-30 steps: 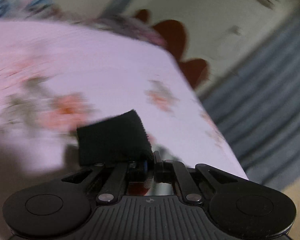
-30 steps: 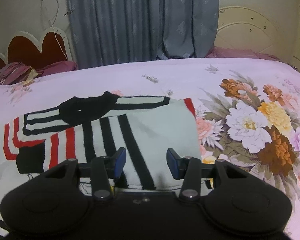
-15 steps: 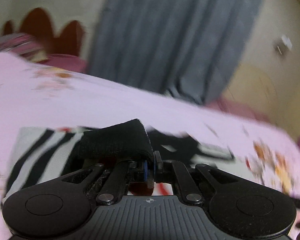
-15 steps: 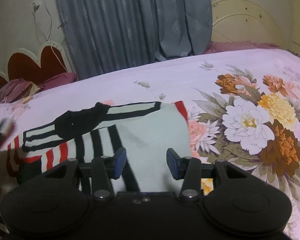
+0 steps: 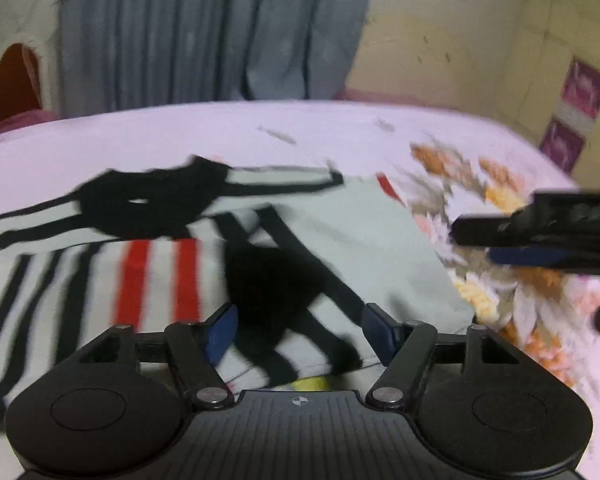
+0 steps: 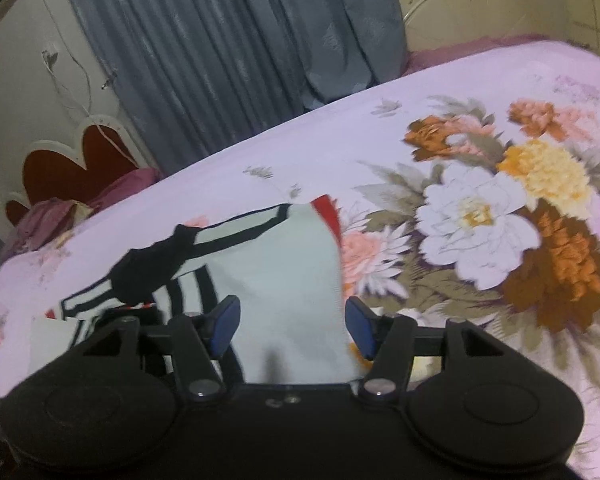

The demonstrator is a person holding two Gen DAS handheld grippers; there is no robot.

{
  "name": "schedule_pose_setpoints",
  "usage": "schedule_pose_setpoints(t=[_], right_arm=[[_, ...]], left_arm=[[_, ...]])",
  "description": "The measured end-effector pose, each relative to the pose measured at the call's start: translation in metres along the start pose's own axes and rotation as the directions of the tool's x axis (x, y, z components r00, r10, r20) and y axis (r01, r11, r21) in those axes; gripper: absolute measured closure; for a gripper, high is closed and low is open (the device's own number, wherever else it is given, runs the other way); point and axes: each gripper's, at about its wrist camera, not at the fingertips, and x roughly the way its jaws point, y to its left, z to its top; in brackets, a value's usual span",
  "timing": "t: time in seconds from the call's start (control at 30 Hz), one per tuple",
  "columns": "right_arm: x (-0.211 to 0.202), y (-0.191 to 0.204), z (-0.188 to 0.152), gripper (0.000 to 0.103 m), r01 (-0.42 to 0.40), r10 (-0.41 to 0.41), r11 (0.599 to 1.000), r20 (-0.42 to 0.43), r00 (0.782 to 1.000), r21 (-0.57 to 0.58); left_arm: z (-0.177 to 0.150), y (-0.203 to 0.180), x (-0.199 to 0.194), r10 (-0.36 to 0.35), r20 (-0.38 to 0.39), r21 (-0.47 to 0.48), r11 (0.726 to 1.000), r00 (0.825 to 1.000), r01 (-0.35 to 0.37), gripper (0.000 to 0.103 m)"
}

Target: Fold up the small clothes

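Now my left gripper point(image 5: 298, 330) hangs over the striped garment point(image 5: 148, 280), its jaws opening, and nothing is pinched between the blue pads; a black patch of the garment simply lies on the bed beneath the gap. The garment is pale with black and red stripes, spread flat on the bed point(image 5: 220, 132) toward its near edge, with a black-trimmed sleeve folded across the top. Its plain pale panel point(image 5: 364, 240) lies to the right, ending beside the big flower print point(image 5: 500, 280) on the pink bedsheet.

My right gripper point(image 6: 292, 326) is also opening, its pads apart over that same pale panel point(image 6: 276, 280), close to the panel's right edge; they do not press on the cloth. From my left camera I see the right gripper point(image 5: 540, 236) coming in from the right edge of the view, above the flower print, blurred.

Behind the bed hangs a grey curtain point(image 6: 220, 60). A red heart-shaped headboard point(image 6: 72, 168) stands past the far left corner of the bed, with crumpled purple bedding point(image 6: 56, 216) in front of it.
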Motion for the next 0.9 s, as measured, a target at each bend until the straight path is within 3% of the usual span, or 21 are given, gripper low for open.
schedule_pose_setpoints(t=[0.1,0.17,0.23,0.3,0.37,0.43,0.53,0.57,0.67,0.73,0.9], right_arm=[[0.008,0.015,-0.002,0.046,-0.058,0.057,0.998,-0.025,0.998,-0.02],[0.018,0.031,-0.006,0.046,-0.083,0.081,0.995,-0.047,0.996,-0.051],[0.029,0.044,-0.011,0.046,-0.098,0.093,0.992,-0.075,0.993,-0.075],[0.04,0.051,-0.015,0.046,-0.072,0.062,0.992,-0.101,0.993,-0.101],[0.052,0.051,-0.017,0.046,-0.031,0.019,0.995,-0.132,0.991,-0.09],[0.061,0.049,-0.018,0.047,-0.04,0.032,0.998,-0.15,0.988,-0.051],[0.073,0.057,-0.022,0.07,-0.064,0.048,0.994,-0.168,0.985,-0.088],[0.075,0.061,-0.023,0.084,-0.067,0.047,0.991,-0.172,0.984,-0.113],[0.078,0.076,-0.026,0.098,-0.067,0.032,0.975,-0.162,0.986,-0.21],[0.065,0.083,-0.021,0.099,-0.069,0.042,0.965,-0.111,0.993,-0.252],[0.035,0.081,-0.012,0.102,-0.056,0.051,0.95,-0.024,0.998,-0.306]], left_arm=[[-0.004,0.042,-0.034,0.068,0.061,-0.095,0.994,0.996,-0.062,0.035],[-0.013,0.075,-0.065,0.159,0.105,-0.144,0.979,0.982,-0.143,0.035],[-0.023,0.107,-0.081,0.265,0.092,-0.162,0.955,0.96,-0.248,0.035],[-0.031,0.141,-0.088,0.32,0.059,-0.22,0.928,0.946,-0.3,0.037],[-0.036,0.162,-0.092,0.332,0.048,-0.261,0.915,0.942,-0.309,0.046],[-0.041,0.172,-0.087,0.342,0.035,-0.271,0.908,0.939,-0.321,0.047],[-0.046,0.179,-0.078,0.336,0.019,-0.272,0.908,0.942,-0.319,0.047],[-0.047,0.179,-0.075,0.337,0.016,-0.267,0.909,0.942,-0.32,0.047],[-0.044,0.177,-0.071,0.332,0.032,-0.257,0.914,0.943,-0.313,0.047],[-0.042,0.172,-0.076,0.326,0.063,-0.241,0.922,0.943,-0.303,0.047],[-0.047,0.175,-0.06,0.318,-0.005,-0.195,0.93,0.948,-0.313,0.047]])
